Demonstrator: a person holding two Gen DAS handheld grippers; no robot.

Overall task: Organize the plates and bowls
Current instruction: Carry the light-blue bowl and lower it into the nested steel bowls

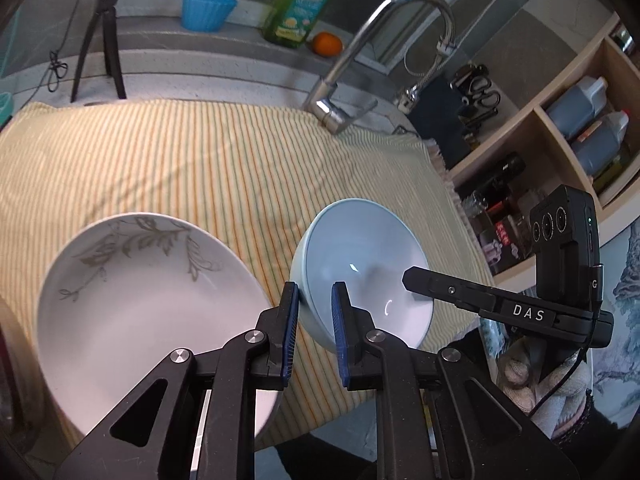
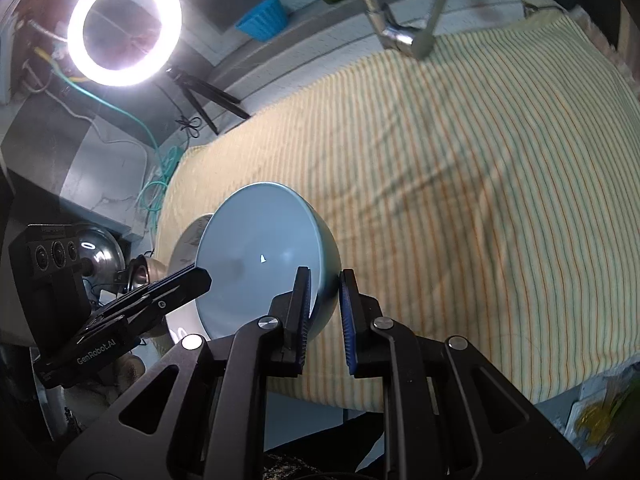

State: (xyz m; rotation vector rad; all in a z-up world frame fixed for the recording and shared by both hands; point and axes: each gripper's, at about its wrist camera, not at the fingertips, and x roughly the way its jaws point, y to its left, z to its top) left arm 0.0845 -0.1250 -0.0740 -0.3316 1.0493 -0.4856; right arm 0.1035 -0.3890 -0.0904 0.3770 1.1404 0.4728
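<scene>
A pale blue bowl hangs tilted a little above the striped cloth, held from both sides. My left gripper is shut on the bowl's left rim, one blue pad inside and one outside. On the opposite rim my right gripper is shut the same way. Each gripper also shows from the side in the other view: the right gripper and the left gripper. A white plate with a grey leaf pattern lies on the cloth to the left of the bowl.
A chrome faucet rises behind the cloth. A green bottle, an orange, a blue cup and a tripod stand on the back ledge. Shelves hold bottles at right. A ring light glares.
</scene>
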